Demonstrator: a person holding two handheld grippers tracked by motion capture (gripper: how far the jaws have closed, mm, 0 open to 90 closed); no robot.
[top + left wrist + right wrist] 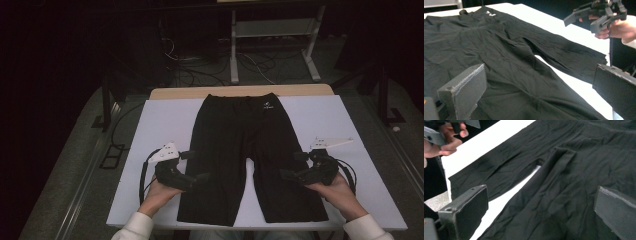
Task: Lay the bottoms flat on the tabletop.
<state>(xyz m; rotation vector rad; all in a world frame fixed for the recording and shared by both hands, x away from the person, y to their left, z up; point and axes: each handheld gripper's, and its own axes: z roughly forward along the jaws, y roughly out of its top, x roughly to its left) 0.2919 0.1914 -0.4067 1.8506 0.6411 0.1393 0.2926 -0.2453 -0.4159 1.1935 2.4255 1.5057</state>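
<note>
A pair of black knee-length shorts [240,145] lies flat on the white tabletop [165,120], waistband at the far side and both legs pointing toward me. A small white logo [267,105] marks the waistband. My left gripper [195,165] is open over the outer edge of the left leg, its jaws wide apart above the cloth [506,62]. My right gripper [294,165] is open over the outer edge of the right leg [564,182]. Nothing sits between either pair of jaws. The left gripper view shows the right gripper [596,15] in a hand at the upper right.
A wooden table edge [240,91] shows behind the white top. Beyond it stands a white metal shelf frame [272,45] with cables [200,70] on the floor. Bare white surface lies on both sides of the shorts and between the legs [248,175].
</note>
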